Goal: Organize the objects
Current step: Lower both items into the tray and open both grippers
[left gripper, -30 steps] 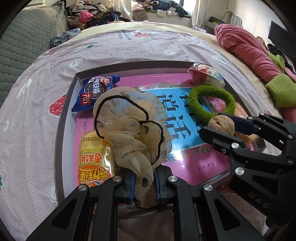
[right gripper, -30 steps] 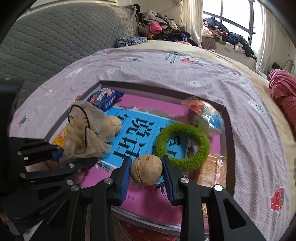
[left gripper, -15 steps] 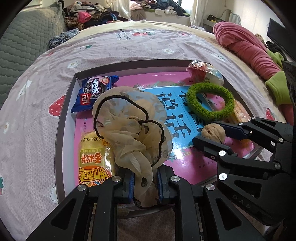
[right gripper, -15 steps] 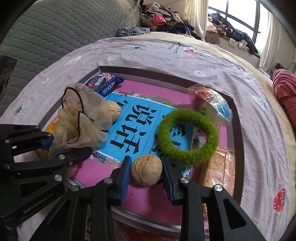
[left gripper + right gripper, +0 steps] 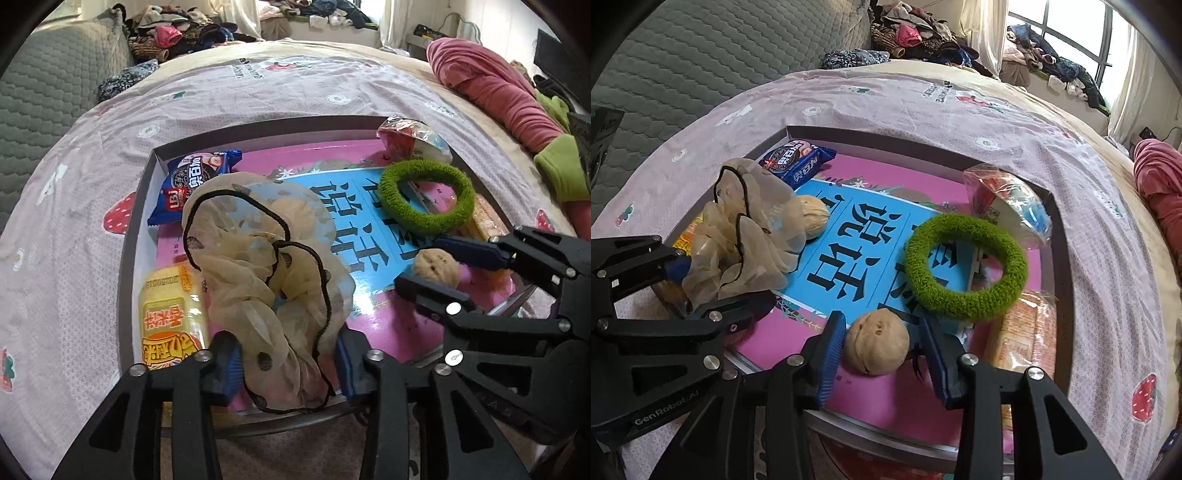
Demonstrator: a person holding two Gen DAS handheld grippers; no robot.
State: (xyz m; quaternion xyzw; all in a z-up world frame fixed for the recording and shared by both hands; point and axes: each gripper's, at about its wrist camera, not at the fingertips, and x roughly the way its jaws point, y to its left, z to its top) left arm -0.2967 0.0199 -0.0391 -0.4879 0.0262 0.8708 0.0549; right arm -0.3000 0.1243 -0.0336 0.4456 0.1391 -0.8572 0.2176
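Note:
A grey tray [image 5: 133, 236] on the bed holds a pink and blue book [image 5: 362, 229]. My left gripper [image 5: 284, 363] is open, its jaws wide around a beige chiffon scrunchie [image 5: 258, 266] that rests over the tray's near edge; it also shows in the right wrist view [image 5: 746, 240]. My right gripper [image 5: 882, 350] is open, and a walnut [image 5: 877, 343] lies on the book between its jaws with gaps on both sides. A second walnut [image 5: 809, 218] lies beside the scrunchie. A green fuzzy ring [image 5: 964, 266] lies on the book's right part.
In the tray are a blue biscuit pack [image 5: 195, 181], a yellow snack pack [image 5: 170, 317], a clear wrapped toy [image 5: 1008, 206] and an orange cracker pack [image 5: 1023, 332]. A pink blanket [image 5: 491, 88] lies at the right, clothes piles at the back.
Both grippers have opened: the left jaws spread away from the scrunchie, and the right jaws let go of the walnut, which now rests on the book.

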